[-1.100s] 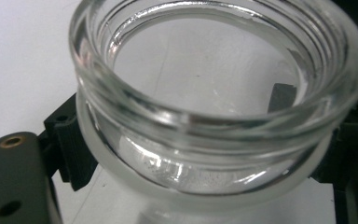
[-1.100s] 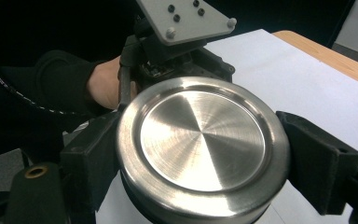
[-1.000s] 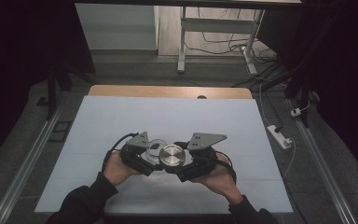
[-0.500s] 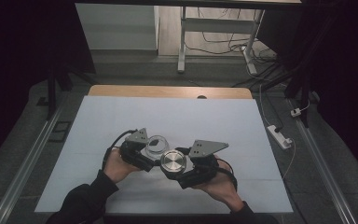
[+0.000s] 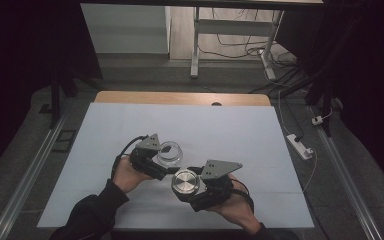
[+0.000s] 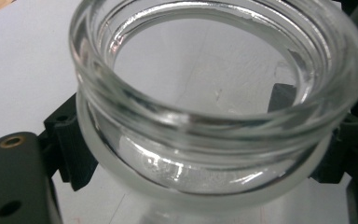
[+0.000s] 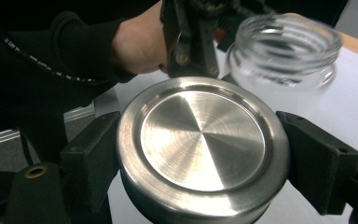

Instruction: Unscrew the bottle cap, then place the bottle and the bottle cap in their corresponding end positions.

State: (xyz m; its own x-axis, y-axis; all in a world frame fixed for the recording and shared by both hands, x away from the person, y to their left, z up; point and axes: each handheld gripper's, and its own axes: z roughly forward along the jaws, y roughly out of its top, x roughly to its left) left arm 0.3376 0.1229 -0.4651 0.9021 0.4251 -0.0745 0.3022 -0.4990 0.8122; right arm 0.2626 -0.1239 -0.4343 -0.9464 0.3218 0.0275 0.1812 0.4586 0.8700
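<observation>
The left gripper (image 5: 166, 162) grasped the open glass jar (image 5: 170, 153), while the right gripper (image 5: 187, 186) grasped the metal lid (image 5: 185, 181) just beside it.

The surface (image 5: 130, 120) is covered by a big pale sheet (image 5: 240, 135), a strip of bare wood (image 5: 130, 97) shows along its far edge with a small dark hole (image 5: 216, 104) in it, and a clear glass jar (image 5: 170, 153) is near the front middle.

No text, label, brand, number or sign can be read on anything in these pictures.
</observation>
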